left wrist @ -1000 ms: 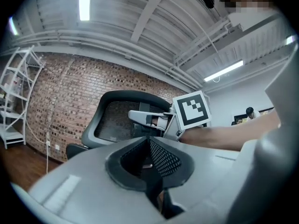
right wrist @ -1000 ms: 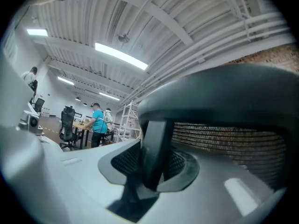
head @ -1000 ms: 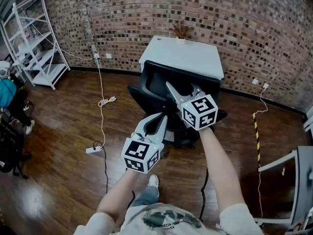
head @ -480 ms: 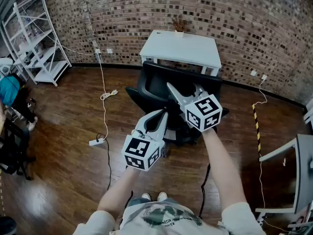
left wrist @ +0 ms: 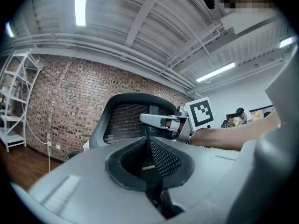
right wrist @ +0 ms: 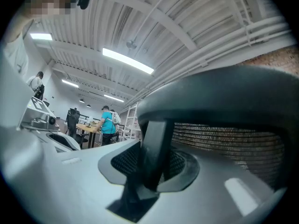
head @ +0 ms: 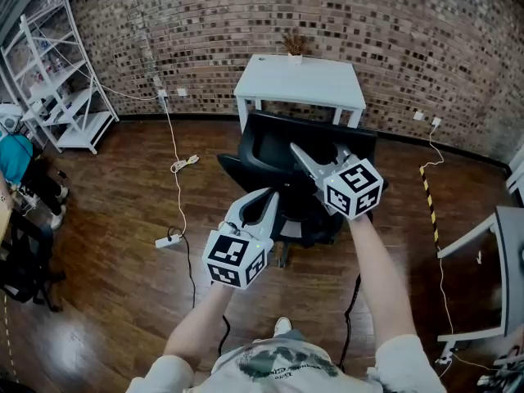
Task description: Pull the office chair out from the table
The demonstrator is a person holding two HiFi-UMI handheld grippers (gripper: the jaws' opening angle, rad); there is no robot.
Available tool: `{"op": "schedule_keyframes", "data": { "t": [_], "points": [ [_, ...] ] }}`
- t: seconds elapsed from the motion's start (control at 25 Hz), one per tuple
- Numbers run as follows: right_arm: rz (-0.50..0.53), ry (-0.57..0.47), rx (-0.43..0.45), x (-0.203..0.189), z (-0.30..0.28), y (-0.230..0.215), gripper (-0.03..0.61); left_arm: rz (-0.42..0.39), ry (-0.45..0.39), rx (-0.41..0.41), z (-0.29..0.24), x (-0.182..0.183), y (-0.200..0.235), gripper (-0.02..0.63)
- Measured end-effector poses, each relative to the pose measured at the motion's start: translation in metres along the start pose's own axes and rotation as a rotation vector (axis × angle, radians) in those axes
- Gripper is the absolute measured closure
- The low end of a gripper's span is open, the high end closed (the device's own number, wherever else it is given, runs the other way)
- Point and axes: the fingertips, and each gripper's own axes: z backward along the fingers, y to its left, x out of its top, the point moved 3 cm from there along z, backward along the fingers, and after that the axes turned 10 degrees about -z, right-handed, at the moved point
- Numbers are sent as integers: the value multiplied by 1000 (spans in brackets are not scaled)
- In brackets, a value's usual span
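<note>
A black office chair [head: 274,150] stands just in front of the white table [head: 300,80], with a gap of floor between them. My right gripper [head: 300,154] reaches over the chair's back and is shut on a dark upright strut [right wrist: 154,146] of the backrest frame, beside the mesh back [right wrist: 224,139]. My left gripper [head: 271,198] hangs lower and nearer, beside the seat, jaws together with nothing seen between them. In the left gripper view the left gripper [left wrist: 148,138] points at the chair back [left wrist: 124,118], and the right gripper [left wrist: 156,120] shows on that back's right side.
A white shelf rack [head: 61,80] stands at the far left. A power strip [head: 168,241] with its cable lies on the wood floor. A small plant [head: 293,46] sits on the table. A grey frame [head: 491,277] is at the right, with a striped floor strip [head: 428,203].
The chair has come out from under the table towards me, and floor now shows between them. Both grippers moved back with it, the right one keeping its hold.
</note>
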Motion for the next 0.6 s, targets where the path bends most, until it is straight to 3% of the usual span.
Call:
{"op": "schedule_keyframes", "data": {
  "t": [0.2,0.36,0.6],
  "points": [
    [15,-16,-28,-1,4,3,459,2,4,-14,17,-2,-5,598],
    [13,-38,-116,2,9,-7,440,-11,6,-31,27,2,-12,598],
    [6,-61,-232,2,15,-4,393,-18,2,24,72,5,11,598]
  ]
}}
